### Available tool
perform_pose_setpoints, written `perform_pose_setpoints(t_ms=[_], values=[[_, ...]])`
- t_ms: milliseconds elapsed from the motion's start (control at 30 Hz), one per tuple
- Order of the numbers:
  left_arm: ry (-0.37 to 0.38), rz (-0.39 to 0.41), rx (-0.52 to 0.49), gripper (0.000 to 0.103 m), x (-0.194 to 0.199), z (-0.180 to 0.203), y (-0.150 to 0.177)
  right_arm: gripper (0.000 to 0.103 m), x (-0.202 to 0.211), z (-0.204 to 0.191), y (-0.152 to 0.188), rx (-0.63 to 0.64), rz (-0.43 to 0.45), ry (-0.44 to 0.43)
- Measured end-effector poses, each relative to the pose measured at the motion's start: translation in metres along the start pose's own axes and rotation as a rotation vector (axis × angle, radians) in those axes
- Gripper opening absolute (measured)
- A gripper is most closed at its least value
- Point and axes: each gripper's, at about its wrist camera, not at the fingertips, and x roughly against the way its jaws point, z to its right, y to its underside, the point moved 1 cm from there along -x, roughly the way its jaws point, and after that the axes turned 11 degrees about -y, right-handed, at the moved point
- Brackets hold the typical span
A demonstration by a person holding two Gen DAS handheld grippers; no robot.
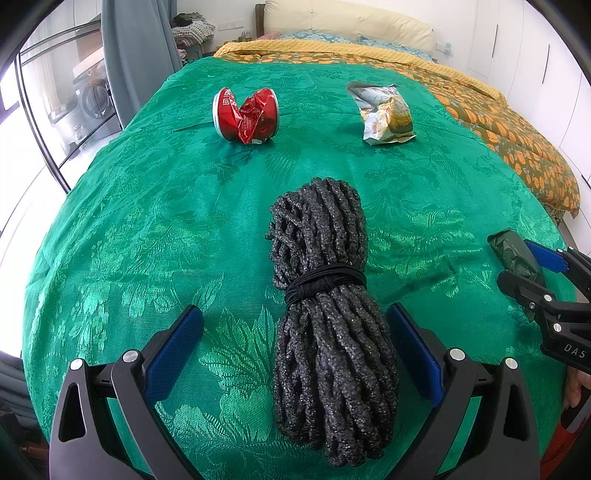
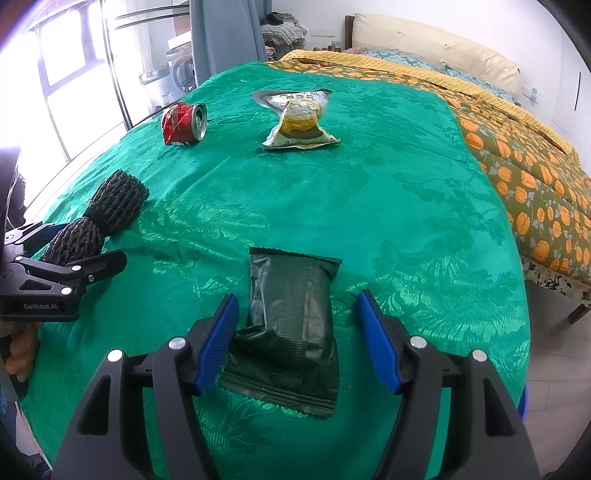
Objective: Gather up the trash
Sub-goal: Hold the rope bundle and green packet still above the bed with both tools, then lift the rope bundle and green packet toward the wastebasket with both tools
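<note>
A bundle of dark grey rope (image 1: 325, 236), tied with a black band, lies on the green bed cover (image 1: 147, 221). My left gripper (image 1: 295, 312) straddles its near half, open, and the left pad stands well off the rope. A dark green foil packet (image 2: 291, 314) lies flat between the fingers of my right gripper (image 2: 297, 297), which is open with a gap on the right side. Farther back sit a crushed red can (image 1: 245, 114) and a crumpled yellow snack bag (image 1: 386, 112). The right wrist view shows the can (image 2: 184, 123), the bag (image 2: 299, 122) and the rope (image 2: 118, 203) too.
The green cover drapes over a bed with an orange-patterned quilt (image 2: 535, 184) on the right and pillows (image 1: 347, 22) at the head. A grey curtain (image 1: 136, 55) and a glass door stand at the back left. A hand (image 2: 20, 350) holds the left gripper's handle.
</note>
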Motion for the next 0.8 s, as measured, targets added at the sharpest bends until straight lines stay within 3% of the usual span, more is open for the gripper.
perform_pose_setpoints(t_ms=[367, 700, 800], values=[[-0.002, -0.002, 0.003, 0.097, 0.0, 0.0, 0.001, 0.065, -0.001, -0.001, 0.0, -0.005, -0.001, -0.003], [0.115, -0.014, -0.013, 0.097, 0.01, -0.022, 0.001, 0.065, 0.009, -0.004, -0.001, -0.024, -0.07, -0.052], [0.108, -0.02, -0.011, 0.089, 0.009, -0.023, -0.005, 0.065, -0.003, -0.008, -0.009, -0.028, -0.112, -0.038]])
